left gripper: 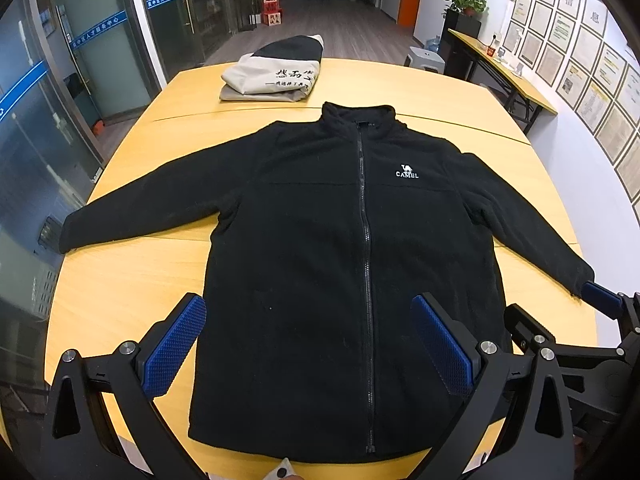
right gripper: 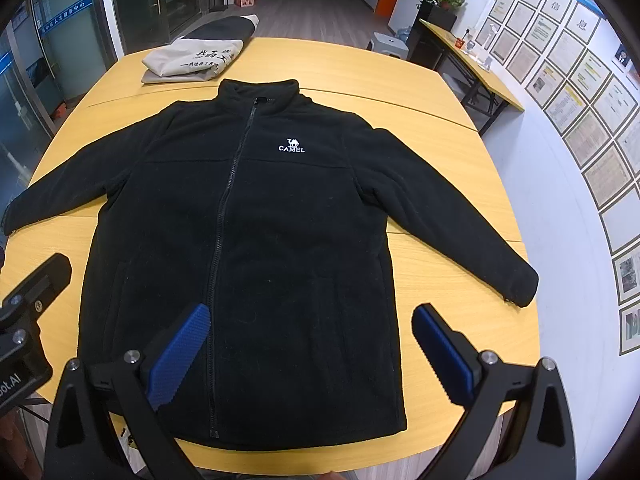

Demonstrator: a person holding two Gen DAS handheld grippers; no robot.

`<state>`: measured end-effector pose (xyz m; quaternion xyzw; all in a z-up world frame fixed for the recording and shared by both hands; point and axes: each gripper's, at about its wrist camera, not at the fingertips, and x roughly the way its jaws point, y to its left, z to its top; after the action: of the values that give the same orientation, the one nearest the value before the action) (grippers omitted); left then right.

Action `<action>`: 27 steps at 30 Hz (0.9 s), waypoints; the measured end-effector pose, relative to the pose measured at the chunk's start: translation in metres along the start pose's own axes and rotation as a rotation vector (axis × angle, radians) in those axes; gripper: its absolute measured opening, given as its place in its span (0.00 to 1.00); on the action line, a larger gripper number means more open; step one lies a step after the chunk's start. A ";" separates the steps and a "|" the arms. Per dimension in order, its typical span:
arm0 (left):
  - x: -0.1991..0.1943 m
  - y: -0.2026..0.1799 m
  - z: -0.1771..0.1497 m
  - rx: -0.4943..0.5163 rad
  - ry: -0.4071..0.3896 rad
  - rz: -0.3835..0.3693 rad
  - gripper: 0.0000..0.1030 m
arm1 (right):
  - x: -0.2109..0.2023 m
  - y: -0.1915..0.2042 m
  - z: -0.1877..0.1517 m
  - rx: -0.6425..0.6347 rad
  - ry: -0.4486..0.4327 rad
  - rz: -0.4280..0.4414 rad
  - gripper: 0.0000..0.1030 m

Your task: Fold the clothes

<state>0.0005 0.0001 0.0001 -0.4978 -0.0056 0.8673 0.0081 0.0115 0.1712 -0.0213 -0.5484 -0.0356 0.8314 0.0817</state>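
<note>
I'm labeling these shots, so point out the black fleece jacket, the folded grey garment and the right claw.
black fleece jacket [left gripper: 312, 240]: left wrist view, chest panel left of the zipper.
folded grey garment [right gripper: 180, 62]: right wrist view, its pale top layer.
right claw [right gripper: 310, 354]: right wrist view, midway between its blue fingertips.

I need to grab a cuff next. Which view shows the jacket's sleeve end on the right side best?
The right wrist view: the right cuff lies whole and unobstructed on the table. In the left wrist view that cuff sits near the edge, crowded by the right gripper.

"CAMEL" on black jacket [left gripper: 344, 264] chest (white camel logo above)
</note>
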 end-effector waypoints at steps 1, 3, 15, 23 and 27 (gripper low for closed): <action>0.000 0.000 0.000 0.003 -0.002 0.004 1.00 | 0.000 0.000 0.000 0.000 0.000 -0.001 1.00; -0.001 0.000 -0.001 0.008 -0.005 0.012 1.00 | -0.001 0.000 -0.001 0.000 -0.001 -0.002 1.00; 0.001 -0.003 0.001 0.022 0.002 0.021 1.00 | -0.003 0.000 -0.003 -0.001 -0.007 -0.008 1.00; -0.003 -0.001 0.000 0.022 -0.009 0.022 1.00 | -0.007 0.002 0.002 -0.007 -0.023 -0.016 1.00; -0.004 0.000 0.000 0.019 -0.013 0.024 1.00 | -0.008 0.004 0.003 -0.012 -0.027 -0.013 1.00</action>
<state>0.0021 -0.0002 0.0037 -0.4919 0.0086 0.8706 0.0025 0.0115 0.1659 -0.0134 -0.5374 -0.0454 0.8380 0.0835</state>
